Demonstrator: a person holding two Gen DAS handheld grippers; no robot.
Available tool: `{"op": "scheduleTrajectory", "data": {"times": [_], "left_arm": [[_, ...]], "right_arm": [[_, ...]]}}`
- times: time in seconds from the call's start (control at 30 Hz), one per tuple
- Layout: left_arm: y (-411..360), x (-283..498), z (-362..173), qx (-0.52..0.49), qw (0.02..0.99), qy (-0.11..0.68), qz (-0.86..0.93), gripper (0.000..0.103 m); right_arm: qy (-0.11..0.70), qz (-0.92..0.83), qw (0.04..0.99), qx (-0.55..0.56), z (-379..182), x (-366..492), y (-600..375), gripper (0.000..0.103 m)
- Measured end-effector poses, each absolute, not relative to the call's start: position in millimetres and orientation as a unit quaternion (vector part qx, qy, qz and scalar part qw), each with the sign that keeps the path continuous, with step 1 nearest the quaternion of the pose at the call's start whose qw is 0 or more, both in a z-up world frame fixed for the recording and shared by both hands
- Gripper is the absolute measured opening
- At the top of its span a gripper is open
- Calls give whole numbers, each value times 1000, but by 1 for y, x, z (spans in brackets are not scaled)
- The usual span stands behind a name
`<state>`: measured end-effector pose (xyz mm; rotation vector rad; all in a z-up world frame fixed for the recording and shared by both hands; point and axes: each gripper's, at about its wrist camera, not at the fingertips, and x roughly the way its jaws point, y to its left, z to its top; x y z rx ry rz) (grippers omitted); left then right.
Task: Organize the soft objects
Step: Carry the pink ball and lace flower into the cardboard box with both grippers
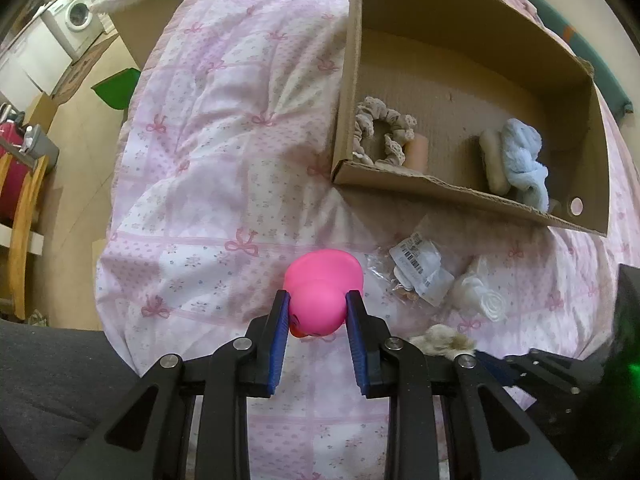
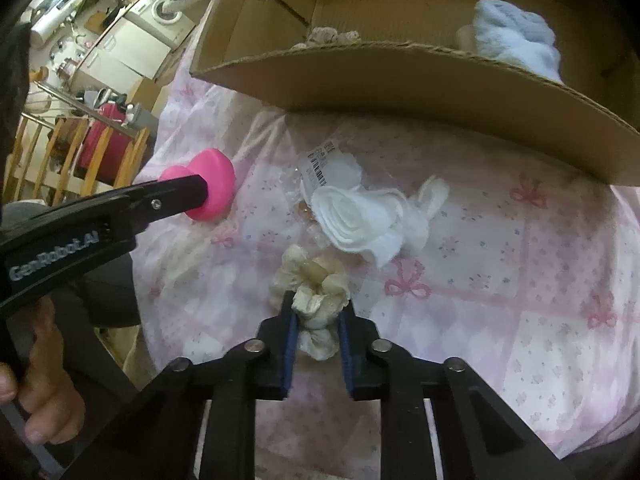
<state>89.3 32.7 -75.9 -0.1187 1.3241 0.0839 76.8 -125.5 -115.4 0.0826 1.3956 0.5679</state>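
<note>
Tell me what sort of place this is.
Probably a home, a bedroom or laundry corner: a pink bow-print quilt spread like bedding, a washing machine behind it, and a cardboard box holding soft things.

Black plastic tongs [image 1: 318,312] are seen, fitted with blue ribbed pads [image 1: 280,344] and silver round screws [image 1: 170,360]. "GenRobot.AI" is printed in white lettering [image 2: 52,258]. A bare hand [image 2: 38,392] is visible.

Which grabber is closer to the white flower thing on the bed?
Right. The right gripper, clamped on the cream scrunchie, sits just in front of the white flower. The left gripper, squeezing the pink toy, is farther off to its left.
</note>
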Motion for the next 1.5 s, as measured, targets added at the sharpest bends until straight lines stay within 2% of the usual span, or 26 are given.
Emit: {"op": "scheduleTrajectory", "data": {"times": [0.83,1.23,1.5], "left_arm": [[20,65,-42,-55,810,583,1,25],[4,92,30,-48,860,507,-26,25],[-3,126,55,-36,881,471,-31,25]], "right_arm": [[562,243,783,112,-37,62,-189,19],[488,222,832,146,9,86,-226,19],[445,215,855,154,36,122,-233,19]]}}
